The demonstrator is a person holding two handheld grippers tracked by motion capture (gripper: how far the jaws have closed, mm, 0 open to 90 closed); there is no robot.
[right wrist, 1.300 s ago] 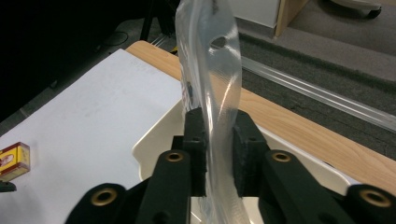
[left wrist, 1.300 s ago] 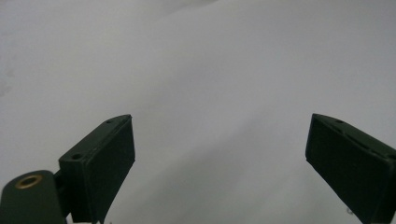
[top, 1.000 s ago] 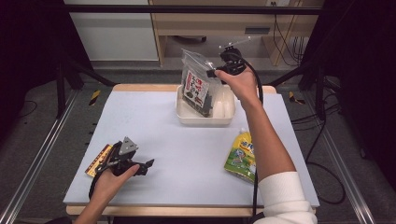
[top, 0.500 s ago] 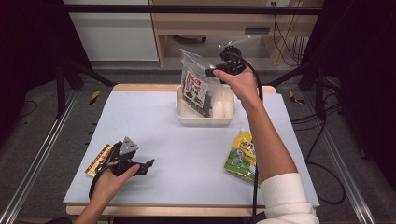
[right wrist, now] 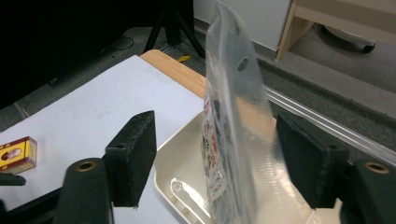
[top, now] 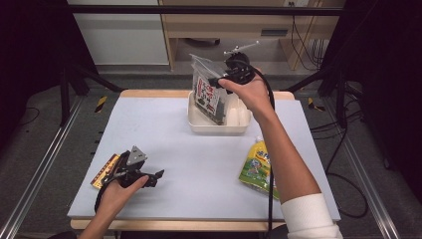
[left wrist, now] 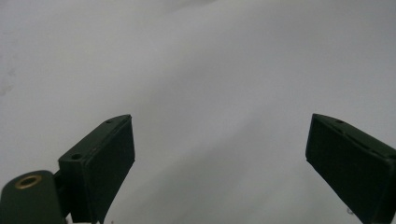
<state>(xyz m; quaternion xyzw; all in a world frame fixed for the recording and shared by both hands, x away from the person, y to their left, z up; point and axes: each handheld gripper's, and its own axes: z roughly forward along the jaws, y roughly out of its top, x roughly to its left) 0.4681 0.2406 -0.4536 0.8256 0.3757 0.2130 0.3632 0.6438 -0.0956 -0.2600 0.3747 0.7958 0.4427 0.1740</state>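
A clear plastic bag [top: 209, 94] with a red, white and black printed label stands upright in a cream tray [top: 219, 127] at the far middle of the table. My right gripper [top: 215, 81] is at the bag's top edge. In the right gripper view the bag [right wrist: 233, 116] rises between the jaws of the right gripper [right wrist: 217, 154], which stand wide apart, open. My left gripper [top: 158, 177] rests low at the near left. In the left gripper view the left gripper [left wrist: 219, 154] is open over bare white tabletop with nothing between its jaws.
A yellow and red box [top: 103, 171] lies just left of the left hand, and it is also seen far off as the box [right wrist: 16, 154]. A green and yellow pouch [top: 256, 167] lies at the near right beside the right forearm. The tray's inside [right wrist: 187, 182] is glossy and shallow.
The right hand and the bag's top have drifted slightly to the left over the tray. The left hand and its gripper have stayed put.
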